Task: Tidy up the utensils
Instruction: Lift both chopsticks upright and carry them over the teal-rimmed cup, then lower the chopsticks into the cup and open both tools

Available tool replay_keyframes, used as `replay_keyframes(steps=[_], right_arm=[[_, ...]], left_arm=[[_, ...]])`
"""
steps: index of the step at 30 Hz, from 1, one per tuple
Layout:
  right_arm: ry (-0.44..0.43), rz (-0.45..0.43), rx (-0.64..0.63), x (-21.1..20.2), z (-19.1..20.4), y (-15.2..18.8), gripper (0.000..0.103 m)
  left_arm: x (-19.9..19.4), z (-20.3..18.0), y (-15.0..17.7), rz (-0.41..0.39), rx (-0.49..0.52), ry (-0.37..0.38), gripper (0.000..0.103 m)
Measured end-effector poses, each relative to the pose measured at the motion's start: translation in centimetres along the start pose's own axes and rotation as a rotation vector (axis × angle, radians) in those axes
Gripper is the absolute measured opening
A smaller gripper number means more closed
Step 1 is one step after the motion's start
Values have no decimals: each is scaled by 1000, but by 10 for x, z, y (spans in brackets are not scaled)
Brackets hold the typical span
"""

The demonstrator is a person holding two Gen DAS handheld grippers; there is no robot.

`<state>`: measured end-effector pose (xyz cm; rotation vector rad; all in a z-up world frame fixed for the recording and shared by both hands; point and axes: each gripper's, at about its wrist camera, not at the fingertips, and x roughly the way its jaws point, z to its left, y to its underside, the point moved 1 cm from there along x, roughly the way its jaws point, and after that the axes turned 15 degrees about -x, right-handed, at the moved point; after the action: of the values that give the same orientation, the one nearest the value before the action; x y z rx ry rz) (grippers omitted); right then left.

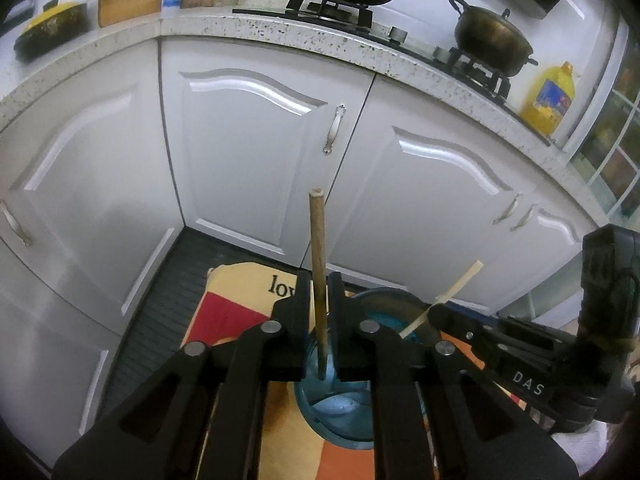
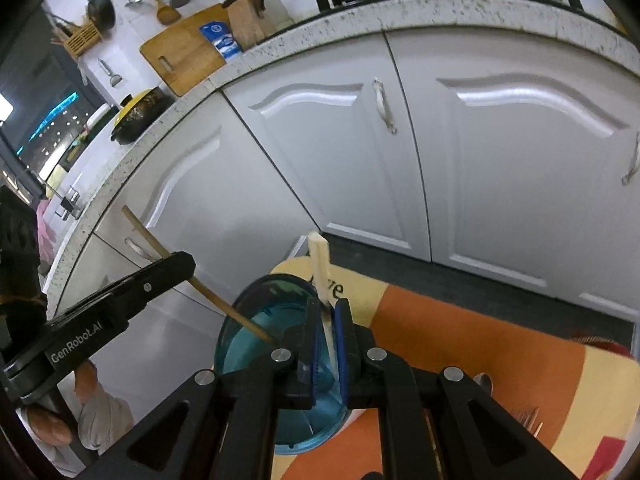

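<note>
A blue translucent cup (image 1: 340, 408) (image 2: 276, 344) stands on a striped cloth. My left gripper (image 1: 319, 300) is shut on a brown wooden stick (image 1: 318, 264), whose lower end reaches down into the cup; the stick also shows in the right wrist view (image 2: 180, 268). My right gripper (image 2: 326, 320) is shut on a cream-handled utensil (image 2: 320, 264) held upright over the cup's rim; in the left wrist view its cream handle (image 1: 452, 292) slants up over the cup.
The orange, yellow and red cloth (image 2: 460, 336) covers the surface. Metal fork tines (image 2: 528, 418) lie on it at the right. White cabinet doors (image 1: 256, 152) stand close ahead under a speckled counter (image 1: 200, 26) with pans and a stove.
</note>
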<state>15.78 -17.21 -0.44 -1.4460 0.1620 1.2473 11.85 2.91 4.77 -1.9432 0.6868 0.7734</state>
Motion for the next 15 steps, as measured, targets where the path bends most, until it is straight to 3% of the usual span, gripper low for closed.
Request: replay_keyframes(steps=[2,6,15], right_arm=[[-7,-15,8,-5,-1,5,32],[-13,-33,24,-19,0,13,32],[48,-54,20,-50,9,38,32]], left_arm=[[-1,1,1,3,-4,5,27],[-7,3,5,0,-11,7,38],[-38,0,25,-46,14,-11,43]])
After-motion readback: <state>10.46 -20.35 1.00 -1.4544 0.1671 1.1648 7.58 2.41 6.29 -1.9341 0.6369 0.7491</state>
